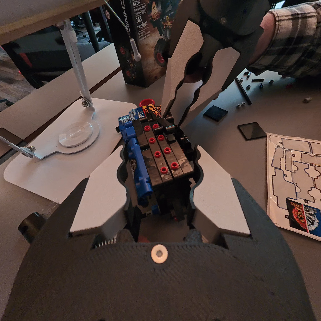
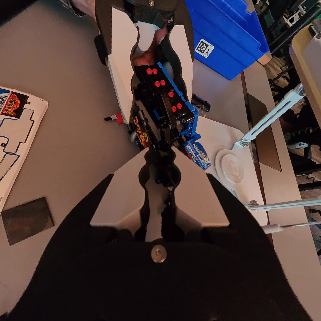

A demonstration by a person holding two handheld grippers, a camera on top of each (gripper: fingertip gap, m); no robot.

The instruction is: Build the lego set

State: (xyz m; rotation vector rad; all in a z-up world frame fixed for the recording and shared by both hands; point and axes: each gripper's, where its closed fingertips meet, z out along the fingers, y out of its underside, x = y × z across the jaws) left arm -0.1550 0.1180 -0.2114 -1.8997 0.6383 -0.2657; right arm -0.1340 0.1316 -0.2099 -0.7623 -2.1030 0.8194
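A: Left gripper (image 1: 159, 156) jaws?
B: Clamped on the black-and-blue brick truck chassis with red pins (image 1: 156, 156), above the grey table (image 1: 225, 125).
A: Right gripper (image 2: 159, 147)?
B: Nearly closed, pinching a black part at the chassis's far end. White lamp base (image 1: 69, 139) beside; sticker sheet (image 1: 295, 182) near.

Left tongs (image 1: 159, 166) clamp the black-and-blue lego truck body (image 1: 156, 156) from both sides, red pins facing up. Right tongs (image 1: 175, 119) pinch a black part at its far end. Sticker sheet (image 1: 295, 182) and lego box (image 1: 139, 43) on table (image 1: 217, 132).
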